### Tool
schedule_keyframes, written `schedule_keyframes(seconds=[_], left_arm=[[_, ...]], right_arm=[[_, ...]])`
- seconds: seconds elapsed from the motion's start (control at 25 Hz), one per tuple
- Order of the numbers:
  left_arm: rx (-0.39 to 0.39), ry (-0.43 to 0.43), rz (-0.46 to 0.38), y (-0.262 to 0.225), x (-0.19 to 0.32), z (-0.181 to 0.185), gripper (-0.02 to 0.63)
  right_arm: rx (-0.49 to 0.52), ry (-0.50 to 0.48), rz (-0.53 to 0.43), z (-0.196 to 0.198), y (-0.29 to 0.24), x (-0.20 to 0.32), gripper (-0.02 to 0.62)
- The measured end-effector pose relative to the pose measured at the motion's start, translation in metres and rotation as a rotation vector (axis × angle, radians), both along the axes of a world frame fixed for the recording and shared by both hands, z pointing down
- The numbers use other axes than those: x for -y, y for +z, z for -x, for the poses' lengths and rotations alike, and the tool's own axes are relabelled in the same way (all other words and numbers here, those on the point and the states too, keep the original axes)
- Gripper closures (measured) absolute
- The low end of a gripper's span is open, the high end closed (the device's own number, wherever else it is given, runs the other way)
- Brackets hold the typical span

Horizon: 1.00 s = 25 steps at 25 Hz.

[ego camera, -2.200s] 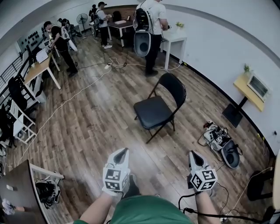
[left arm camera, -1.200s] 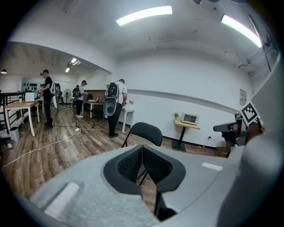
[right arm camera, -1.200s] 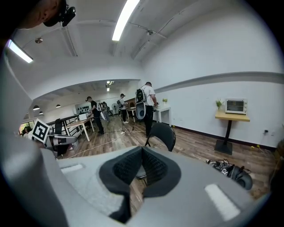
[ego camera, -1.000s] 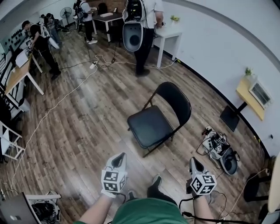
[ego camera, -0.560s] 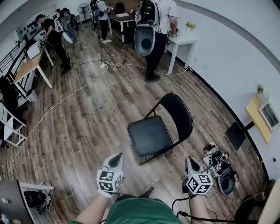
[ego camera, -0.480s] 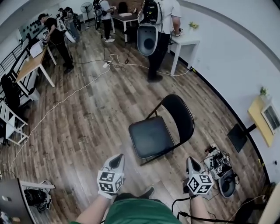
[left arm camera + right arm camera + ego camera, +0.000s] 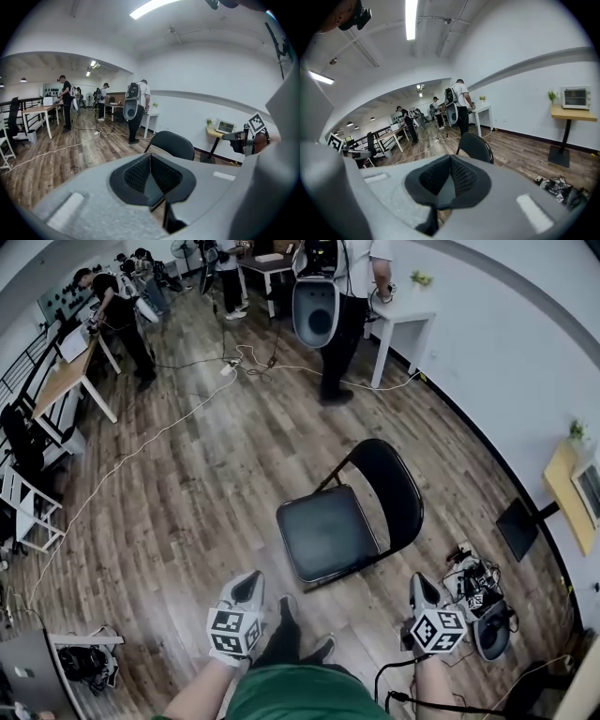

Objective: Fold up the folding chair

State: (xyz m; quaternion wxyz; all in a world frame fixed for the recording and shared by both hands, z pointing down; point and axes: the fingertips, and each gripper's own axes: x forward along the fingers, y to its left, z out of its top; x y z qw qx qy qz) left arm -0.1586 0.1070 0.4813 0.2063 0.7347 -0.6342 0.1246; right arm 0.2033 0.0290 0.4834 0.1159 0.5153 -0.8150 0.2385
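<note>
— On the wood floor (image 7: 187, 502) just ahead of me, the folding chair (image 7: 349, 512) stands open, beyond both grippers.
— Jaws?
— My left gripper (image 7: 247, 587) and right gripper (image 7: 418, 589) are each pressed together, empty.
— Where would you grab?
— I'd judge it a rigid frame, fairly light, with stiff hinges. I'd take the backrest (image 7: 394, 491) top and lift the seat (image 7: 323, 535) front. Only the head view shows the seat; the gripper views catch just the backrest.

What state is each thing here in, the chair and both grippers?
Folding chair: unfolded, standing on the floor, seat down and bare.
Left gripper: jaws shut, empty, short of the chair.
Right gripper: jaws shut, empty, short of the chair.
</note>
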Motion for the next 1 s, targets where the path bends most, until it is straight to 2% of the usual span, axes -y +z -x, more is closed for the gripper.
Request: schedule_keyframes(seconds=[0.12,0.24,0.36,0.48,0.6,0.68,0.84,1.0], left_arm=[[-0.057,0.035,0.008,0.022,0.028,-0.004,0.594],[-0.108,0.12,-0.003,0.036,0.06,-0.01,0.594],[-0.157,0.204,0.022,0.053,0.092,-0.011,0.592],[-0.257,0.276,0.104,0.083,0.119,-0.015,0.58],[-0.299,0.346,0.195,0.121,0.134,-0.015,0.502],[-0.301,0.355,0.229,0.146,0.141,-0.006,0.491],[-0.321,0.305,0.272,0.198,0.152,0.017,0.491],[-0.368,0.286,0.362,0.255,0.161,0.035,0.46]], right_arm=[[-0.031,0.035,0.009,-0.006,0.004,0.016,0.592],[-0.073,0.077,0.024,-0.008,0.002,0.032,0.592],[-0.119,0.108,0.042,-0.004,0.0,0.048,0.592],[-0.121,0.131,0.073,0.005,-0.001,0.071,0.592],[-0.122,0.157,0.092,0.015,-0.001,0.093,0.592],[-0.136,0.171,0.099,0.02,0.0,0.105,0.592],[-0.155,0.185,0.119,0.018,0.008,0.122,0.592],[-0.173,0.197,0.121,0.015,0.021,0.143,0.592]])
